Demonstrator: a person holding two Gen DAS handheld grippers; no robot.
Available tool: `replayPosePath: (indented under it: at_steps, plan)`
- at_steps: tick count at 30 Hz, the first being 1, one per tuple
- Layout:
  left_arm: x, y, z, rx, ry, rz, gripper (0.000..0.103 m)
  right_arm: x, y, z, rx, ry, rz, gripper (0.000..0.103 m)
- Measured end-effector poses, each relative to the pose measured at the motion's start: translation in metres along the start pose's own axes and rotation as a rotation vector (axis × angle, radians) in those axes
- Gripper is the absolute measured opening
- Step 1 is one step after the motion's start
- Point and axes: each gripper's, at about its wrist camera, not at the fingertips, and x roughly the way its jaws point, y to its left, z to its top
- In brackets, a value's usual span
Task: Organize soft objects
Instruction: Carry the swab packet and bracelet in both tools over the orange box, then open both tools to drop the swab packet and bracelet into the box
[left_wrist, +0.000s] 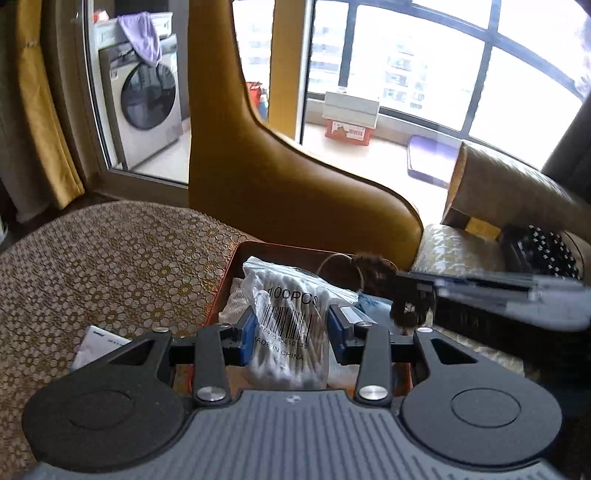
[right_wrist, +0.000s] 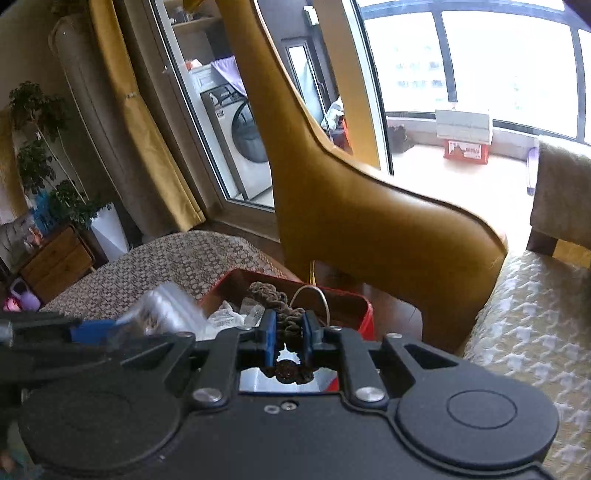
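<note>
My left gripper (left_wrist: 291, 325) is shut on a clear bag of cotton swabs (left_wrist: 288, 314) printed "100PCS", held over a red box (left_wrist: 221, 288). The bag shows blurred at the left of the right wrist view (right_wrist: 162, 314). My right gripper (right_wrist: 289, 332) is shut on a brown crinkled scrunchie (right_wrist: 288, 325), which hangs between the blue pads above the same red box (right_wrist: 365, 314). In the left wrist view the right gripper (left_wrist: 410, 299) comes in from the right with the dark scrunchie (left_wrist: 373, 269) at its tip. White soft items (right_wrist: 225, 317) lie inside the box.
The box rests on a round table with a brown patterned cloth (left_wrist: 110, 266). A mustard chair back (left_wrist: 277, 177) rises right behind it. A cushioned seat (right_wrist: 535, 332) lies to the right. A white packet (left_wrist: 96, 343) lies on the cloth to the left. Glass doors and a washing machine (left_wrist: 147, 99) stand behind.
</note>
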Motion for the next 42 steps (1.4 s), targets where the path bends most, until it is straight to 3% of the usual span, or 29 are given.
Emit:
replayPosePath:
  at_steps: [7,21,29,36,40,42]
  plan:
    - [0.038,0.012,0.004,-0.019,0.035,0.039,0.039,0.027,0.000,-0.005,-0.011,0.040,-0.012,0.014]
    - [0.070,0.024,-0.011,-0.042,0.081,-0.001,0.039,0.047,0.020,-0.022,-0.161,0.066,-0.065,0.023]
    - [0.069,0.024,-0.018,-0.031,0.077,0.002,0.041,0.048,0.019,-0.026,-0.166,0.080,-0.075,0.035]
    - [0.051,0.030,-0.020,-0.064,0.043,-0.009,0.061,0.038,0.015,-0.023,-0.142,0.073,-0.065,0.043]
    - [0.037,0.033,-0.020,-0.081,0.021,-0.016,0.062,0.027,0.016,-0.022,-0.127,0.059,-0.055,0.055]
    - [0.029,0.033,-0.020,-0.084,0.011,-0.013,0.062,0.020,0.019,-0.022,-0.131,0.053,-0.049,0.055]
